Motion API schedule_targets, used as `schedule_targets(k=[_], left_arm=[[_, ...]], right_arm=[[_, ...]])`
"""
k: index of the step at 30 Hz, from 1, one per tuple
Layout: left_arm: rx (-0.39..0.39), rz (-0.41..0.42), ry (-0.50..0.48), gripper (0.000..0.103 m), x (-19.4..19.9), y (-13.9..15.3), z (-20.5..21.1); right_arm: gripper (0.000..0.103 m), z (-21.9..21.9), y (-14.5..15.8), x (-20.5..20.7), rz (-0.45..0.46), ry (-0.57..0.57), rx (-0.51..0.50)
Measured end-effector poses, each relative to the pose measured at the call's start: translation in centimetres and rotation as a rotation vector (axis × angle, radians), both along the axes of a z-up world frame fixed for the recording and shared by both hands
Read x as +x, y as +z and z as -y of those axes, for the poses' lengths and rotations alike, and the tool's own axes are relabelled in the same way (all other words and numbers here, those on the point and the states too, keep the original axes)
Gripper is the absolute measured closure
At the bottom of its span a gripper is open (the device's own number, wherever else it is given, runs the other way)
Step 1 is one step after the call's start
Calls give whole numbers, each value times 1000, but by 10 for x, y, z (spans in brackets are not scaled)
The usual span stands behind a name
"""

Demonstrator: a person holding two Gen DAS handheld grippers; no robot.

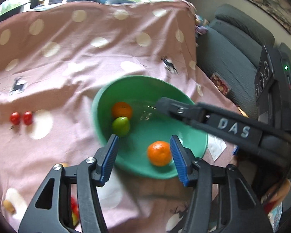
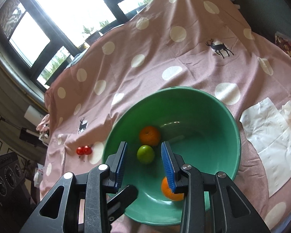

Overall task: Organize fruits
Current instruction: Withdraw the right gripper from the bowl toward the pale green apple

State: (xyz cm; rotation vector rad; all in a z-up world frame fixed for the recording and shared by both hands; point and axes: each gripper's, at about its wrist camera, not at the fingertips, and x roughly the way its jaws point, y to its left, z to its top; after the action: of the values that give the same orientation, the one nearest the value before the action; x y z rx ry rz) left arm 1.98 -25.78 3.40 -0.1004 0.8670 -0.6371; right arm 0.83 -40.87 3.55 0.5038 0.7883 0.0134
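Observation:
A green bowl stands on a pink spotted cloth. It holds two oranges and a green fruit; in the right wrist view they show as oranges and the green fruit. My left gripper is open above the bowl's near rim, its right pad beside the near orange. My right gripper is open over the bowl, above the green fruit; it enters the left wrist view from the right. Two red tomatoes lie left of the bowl.
White paper napkins lie right of the bowl. More small items lie on the cloth near my left gripper, one red and one tan. A grey sofa stands on the right. Windows are behind the table.

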Motion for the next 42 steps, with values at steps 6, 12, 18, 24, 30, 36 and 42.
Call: schedule_targets(k=[6, 12, 18, 24, 30, 36, 42], left_arm=[[10, 29, 264, 42, -14, 10, -91], [-12, 5, 485, 37, -24, -4, -175], [28, -27, 599, 38, -8, -37, -219], [46, -55, 657, 39, -4, -47, -236], [51, -50, 657, 39, -4, -48, -236], [44, -58, 663, 39, -6, -50, -236], [41, -67, 689, 39, -6, -51, -241]], right_arm=[[65, -40, 17, -2, 50, 151, 9], [65, -94, 25, 2, 52, 329, 14], [65, -149, 14, 9, -19, 466, -20], [65, -182, -14, 15, -116, 503, -61], [65, -199, -40, 19, -207, 523, -59], [65, -205, -54, 13, -249, 556, -126], [65, -201, -70, 14, -326, 584, -201]])
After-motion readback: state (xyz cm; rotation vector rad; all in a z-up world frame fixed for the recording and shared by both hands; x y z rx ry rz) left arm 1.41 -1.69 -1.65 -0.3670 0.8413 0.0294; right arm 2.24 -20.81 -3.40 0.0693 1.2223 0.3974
